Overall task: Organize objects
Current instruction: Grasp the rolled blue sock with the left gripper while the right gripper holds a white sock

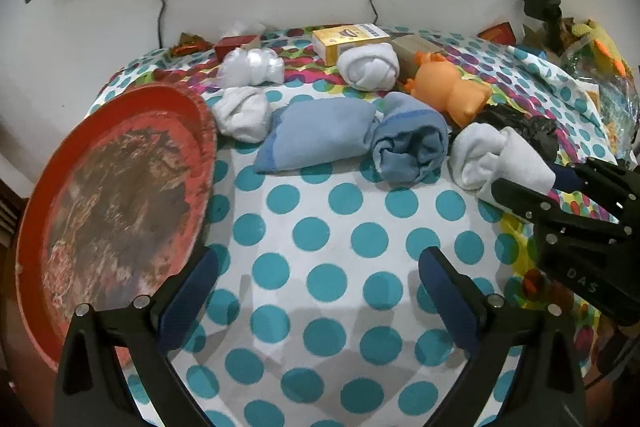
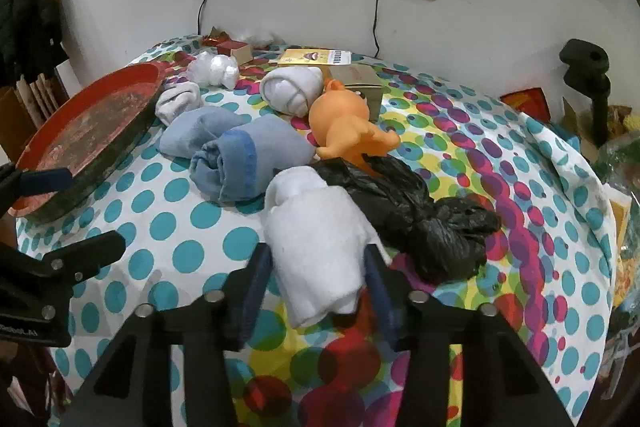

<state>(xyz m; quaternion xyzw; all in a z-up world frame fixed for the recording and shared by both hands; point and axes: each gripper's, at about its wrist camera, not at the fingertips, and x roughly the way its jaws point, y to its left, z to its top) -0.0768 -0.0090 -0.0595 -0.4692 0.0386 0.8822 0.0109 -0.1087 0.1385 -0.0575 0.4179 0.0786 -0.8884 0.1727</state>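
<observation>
My right gripper (image 2: 318, 255) is shut on a rolled white sock (image 2: 304, 203) lying on the dotted tablecloth; in the left wrist view the same gripper (image 1: 536, 179) comes in from the right with that sock (image 1: 492, 155) in it. Left of it lie two rolled blue socks (image 1: 320, 135) (image 1: 412, 147). Farther back are three white sock bundles (image 1: 244, 113) (image 1: 252, 67) (image 1: 368, 65). My left gripper (image 1: 320, 259) stands open over bare cloth, nothing between its fingers. Beside its left finger is a worn red tray (image 1: 120, 195).
An orange rubber toy (image 2: 344, 123) and a crumpled black plastic bag (image 2: 420, 223) lie right behind the held sock. A yellow box (image 1: 348, 41), small boxes and wrappers line the wall. Clutter and a black stand (image 2: 588, 83) fill the right edge.
</observation>
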